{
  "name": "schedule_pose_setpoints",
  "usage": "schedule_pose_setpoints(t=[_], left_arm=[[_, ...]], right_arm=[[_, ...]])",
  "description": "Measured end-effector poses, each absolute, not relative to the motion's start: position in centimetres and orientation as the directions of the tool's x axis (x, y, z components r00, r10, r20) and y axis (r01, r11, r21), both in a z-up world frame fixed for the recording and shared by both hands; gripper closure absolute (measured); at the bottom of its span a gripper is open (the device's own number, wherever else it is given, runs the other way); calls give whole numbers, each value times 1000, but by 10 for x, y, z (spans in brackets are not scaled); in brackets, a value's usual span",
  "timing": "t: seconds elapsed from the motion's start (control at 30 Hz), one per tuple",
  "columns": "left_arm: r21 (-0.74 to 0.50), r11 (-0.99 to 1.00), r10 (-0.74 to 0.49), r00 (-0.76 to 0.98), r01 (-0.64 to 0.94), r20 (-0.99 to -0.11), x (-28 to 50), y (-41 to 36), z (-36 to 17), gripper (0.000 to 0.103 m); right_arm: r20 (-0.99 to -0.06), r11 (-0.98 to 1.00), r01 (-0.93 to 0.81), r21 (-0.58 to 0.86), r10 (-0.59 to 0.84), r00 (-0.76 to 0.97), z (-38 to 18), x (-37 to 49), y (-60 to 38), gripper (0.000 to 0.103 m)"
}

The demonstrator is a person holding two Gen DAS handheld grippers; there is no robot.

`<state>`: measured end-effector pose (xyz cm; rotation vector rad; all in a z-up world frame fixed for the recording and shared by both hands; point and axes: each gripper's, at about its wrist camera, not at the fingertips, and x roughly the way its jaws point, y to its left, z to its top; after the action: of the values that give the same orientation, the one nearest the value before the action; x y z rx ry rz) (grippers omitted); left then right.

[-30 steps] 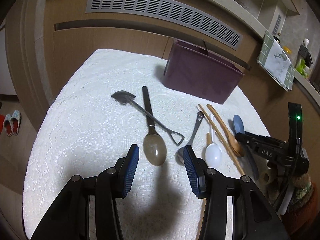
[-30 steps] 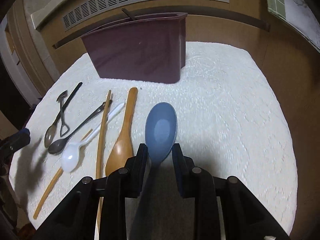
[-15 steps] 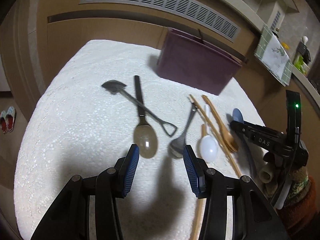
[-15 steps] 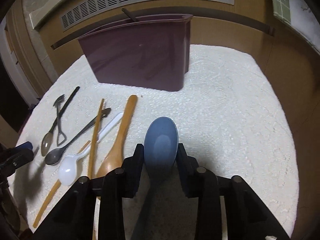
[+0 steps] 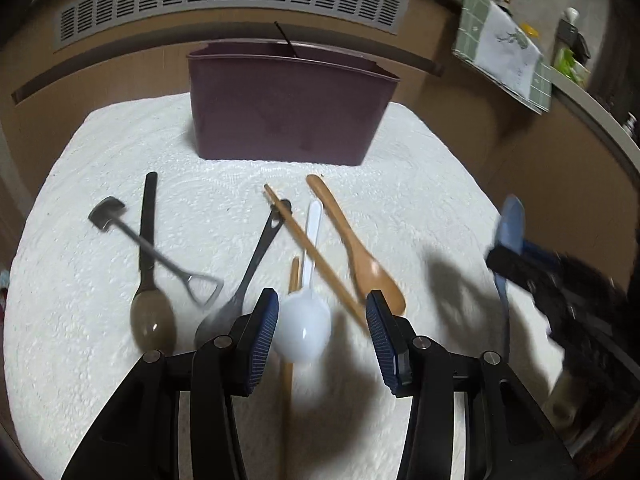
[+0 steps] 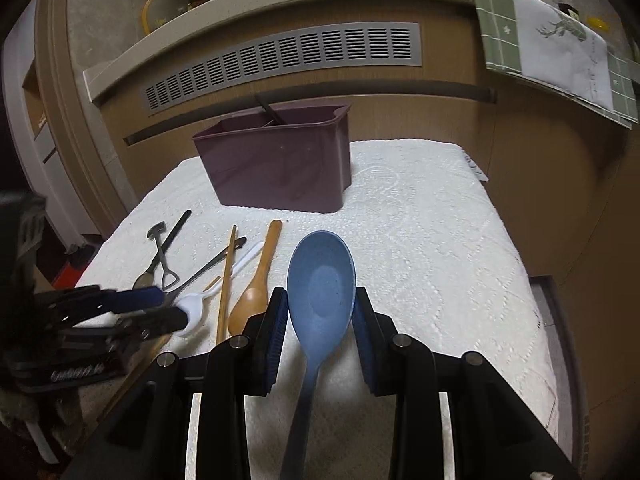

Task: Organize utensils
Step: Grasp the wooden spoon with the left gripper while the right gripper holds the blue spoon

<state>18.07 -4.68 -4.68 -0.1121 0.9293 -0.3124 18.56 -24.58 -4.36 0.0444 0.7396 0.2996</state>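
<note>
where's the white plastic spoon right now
The white plastic spoon lies on the white cloth, its bowl between the open left gripper's fingers in the left wrist view, with the dark metal spoon left and a chopstick across its handle.

A blue spoon [image 6: 321, 280] is showing against a white embossed cloth [image 6: 432, 264], far behind it a dark plum holder [image 6: 280, 168]; to the left are lying a tan wooden spoon [image 5: 362, 256], a white plastic spoon [image 5: 302, 326], tan chopsticks [image 5: 316, 254], grey metal spoons [image 5: 152, 320]; gripper pads [image 5: 262, 334] are showing navy
</note>
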Motion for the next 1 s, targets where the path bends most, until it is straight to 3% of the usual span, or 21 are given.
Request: schedule_pose_setpoints(t=[0.17,0.37,0.6,0.87,1.0], left_arm=[[-246,950,-311,529,191,-790,214,-71,-39,57],[-87,976,-183,527,201,-830,235,-116,-52,57],[22,954,-147,530,299,-835,228,-129,-72,57],[73,945,-108,515,319,-851,219,-103,-69,57],[-3,945,-170,484,326,-858,220,-96,-70,58]], right_arm=[[-649,961,-232,148,271,711,-44,179,-257,73],[-642,967,-197,161,254,724,-46,180,-275,73],[-648,973,-164,161,230,726,-48,184,-287,73],[-633,979,-131,154,199,748,-39,175,-302,73],[-631,976,-121,179,208,747,-38,176,-305,73]])
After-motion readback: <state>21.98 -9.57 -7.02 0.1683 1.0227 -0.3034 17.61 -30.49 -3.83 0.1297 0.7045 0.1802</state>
